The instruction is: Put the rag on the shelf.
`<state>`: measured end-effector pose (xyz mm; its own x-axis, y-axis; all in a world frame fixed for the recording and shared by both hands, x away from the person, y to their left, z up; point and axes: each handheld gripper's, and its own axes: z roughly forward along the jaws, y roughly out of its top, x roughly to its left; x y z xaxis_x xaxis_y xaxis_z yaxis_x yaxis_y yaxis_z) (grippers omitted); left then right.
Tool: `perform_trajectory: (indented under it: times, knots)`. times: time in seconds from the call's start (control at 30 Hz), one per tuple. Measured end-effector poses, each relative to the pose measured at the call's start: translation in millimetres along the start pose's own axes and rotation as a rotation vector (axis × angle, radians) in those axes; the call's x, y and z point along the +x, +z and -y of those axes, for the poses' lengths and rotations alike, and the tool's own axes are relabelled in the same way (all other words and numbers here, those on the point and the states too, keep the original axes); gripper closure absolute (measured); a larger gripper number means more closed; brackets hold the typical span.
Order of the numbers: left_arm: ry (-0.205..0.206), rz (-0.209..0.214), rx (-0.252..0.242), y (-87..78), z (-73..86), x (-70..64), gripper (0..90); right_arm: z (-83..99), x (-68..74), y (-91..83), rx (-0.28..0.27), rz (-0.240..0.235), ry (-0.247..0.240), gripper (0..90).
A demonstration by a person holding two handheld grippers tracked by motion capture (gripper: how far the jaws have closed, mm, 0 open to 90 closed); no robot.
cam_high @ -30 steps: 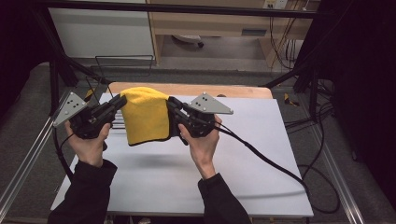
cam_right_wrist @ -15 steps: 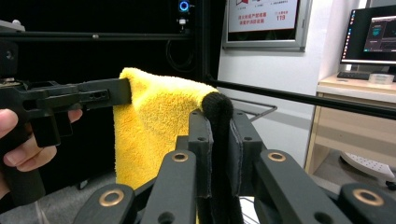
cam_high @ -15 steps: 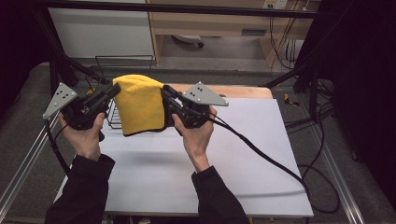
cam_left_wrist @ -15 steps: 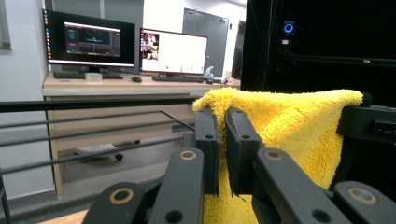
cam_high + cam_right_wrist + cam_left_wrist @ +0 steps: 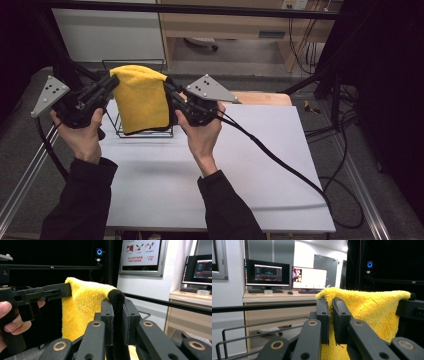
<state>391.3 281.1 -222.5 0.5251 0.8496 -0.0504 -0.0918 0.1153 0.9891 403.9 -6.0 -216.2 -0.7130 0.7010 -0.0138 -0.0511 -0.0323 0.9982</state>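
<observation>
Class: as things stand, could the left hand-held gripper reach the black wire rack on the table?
Probably not yet: the left hand-held gripper is shut on the yellow towel, which hangs over the wire rack.

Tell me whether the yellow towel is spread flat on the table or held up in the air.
Held up. The yellow towel hangs between the left gripper and right gripper, each clamped on a top corner, above the wire rack.

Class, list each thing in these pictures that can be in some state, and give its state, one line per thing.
Towel: yellow, folded, held up by its top corners, hanging in front of the rack.
Left hand-held gripper: shut on the towel's corner.
Right hand-held gripper: shut on the towel's other corner.
Rack: black wire, upright on the table, nothing hung on it yet.
Table: white top, bare in front of the person.
</observation>
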Motion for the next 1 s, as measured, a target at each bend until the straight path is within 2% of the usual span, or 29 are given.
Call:
perform_trajectory:
  times: [0.3,0.57,0.87,1.0]
  knots:
    - [0.006,-0.005,-0.038,-2.3,-13.3,6.5,84.4,-15.3,4.8,10.1,-0.041,0.002,-0.010,81.6]
    - [-0.008,-0.015,-0.067,-4.1,-25.3,15.0,84.4,-31.1,10.0,21.3,-0.062,-0.004,-0.027,81.6]
    - [0.012,-0.037,-0.095,-4.3,-39.6,21.5,84.4,-42.9,13.6,33.3,-0.086,-0.007,-0.033,81.6]
    - [0.006,-0.039,-0.108,-2.5,-46.4,24.3,84.4,-49.5,13.6,38.6,-0.105,-0.005,-0.036,81.6]
